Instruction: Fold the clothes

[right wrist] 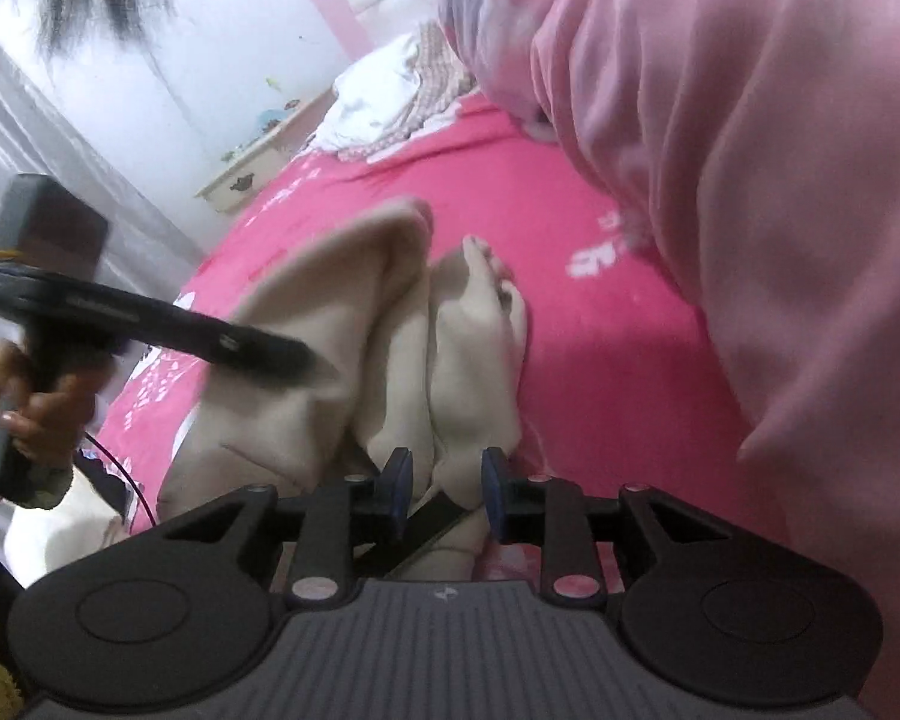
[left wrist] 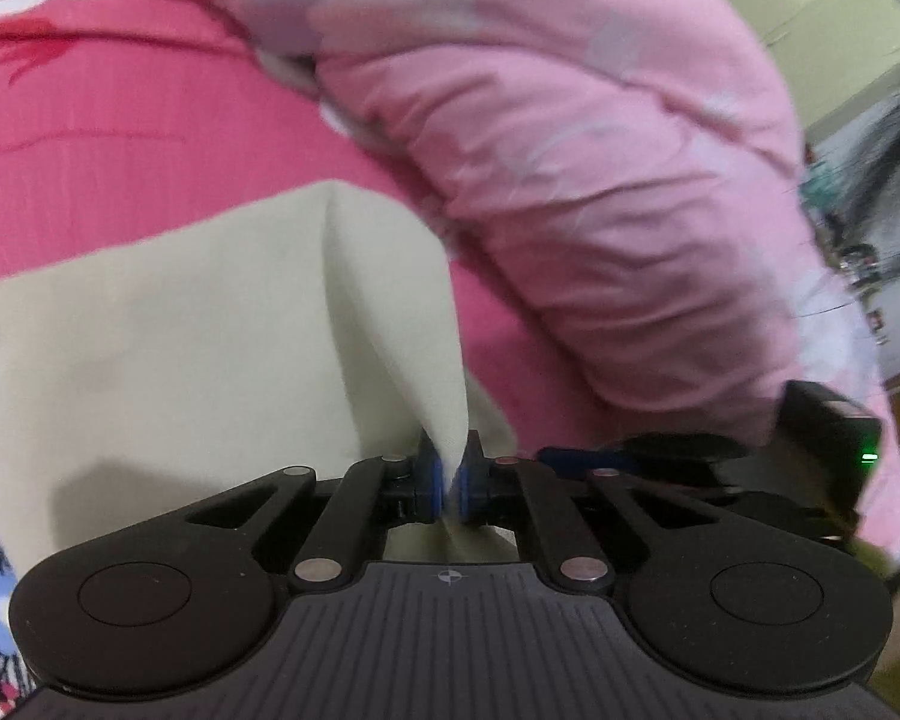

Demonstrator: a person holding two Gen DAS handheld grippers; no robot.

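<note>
One cream garment lies bunched on one bed with a pink printed sheet. One thick pale pink quilt is heaped along the bed's edge. Two handheld grippers are in view: the left gripper and the right gripper, each with two blue-padded jaws. One hand shows, wrapped around a gripper handle. At the head of the bed sits one pile of white and knitted bedding, and beside it stands one small cream nightstand.
</note>
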